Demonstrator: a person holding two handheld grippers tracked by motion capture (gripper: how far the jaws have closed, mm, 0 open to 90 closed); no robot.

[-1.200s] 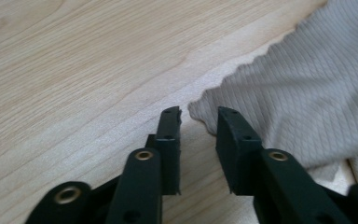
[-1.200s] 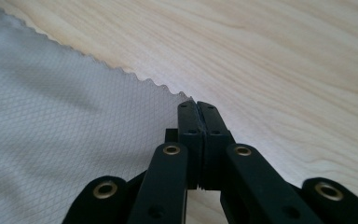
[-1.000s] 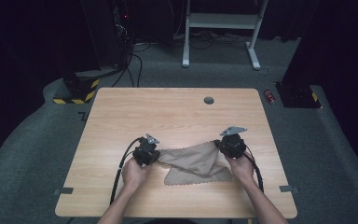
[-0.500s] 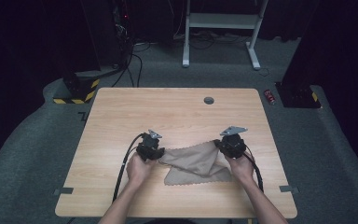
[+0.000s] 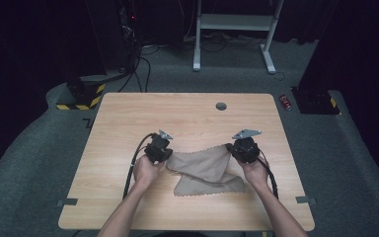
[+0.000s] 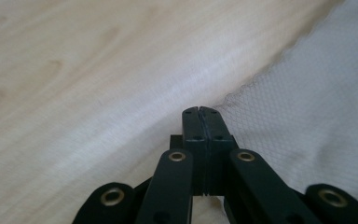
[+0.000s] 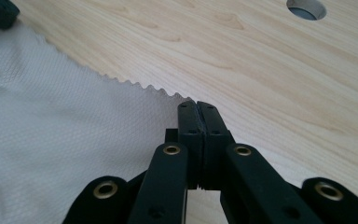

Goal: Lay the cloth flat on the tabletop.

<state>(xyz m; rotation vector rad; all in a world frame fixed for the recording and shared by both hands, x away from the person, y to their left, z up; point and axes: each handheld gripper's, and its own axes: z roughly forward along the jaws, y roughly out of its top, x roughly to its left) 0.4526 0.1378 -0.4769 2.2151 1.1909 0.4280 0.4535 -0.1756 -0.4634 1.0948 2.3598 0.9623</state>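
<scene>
In the high view the left gripper (image 5: pixel 159 148) sits at the left edge of a beige cloth (image 5: pixel 205 168), which lies crumpled on the near middle of the wooden worktop (image 5: pixel 128 113). The person's left hand (image 5: pixel 147 171) wraps the gripper from behind, and a black cable (image 5: pixel 131 165) loops off towards the near edge. The left gripper view brings out what the high view is too small to show: the fingers (image 6: pixel 191 128) have just been closing and now meet with no gap, right at the frayed, mesh-like corner of the cloth (image 6: pixel 307 116). Whether any fabric is caught between them I cannot tell.

Further right in the high view, the right gripper (image 5: pixel 243 148) rests at the cloth's far right corner, held by the right hand (image 5: pixel 255 173). The right gripper view shows its fingers (image 7: pixel 189 126) pressed together on the corner of the cloth (image 7: pixel 51 140), whose zigzag-cut edge runs straight into them. That view also shows a round hole (image 7: pixel 306 8) in the worktop beyond, seen in the high view as a small dark spot near the far edge
</scene>
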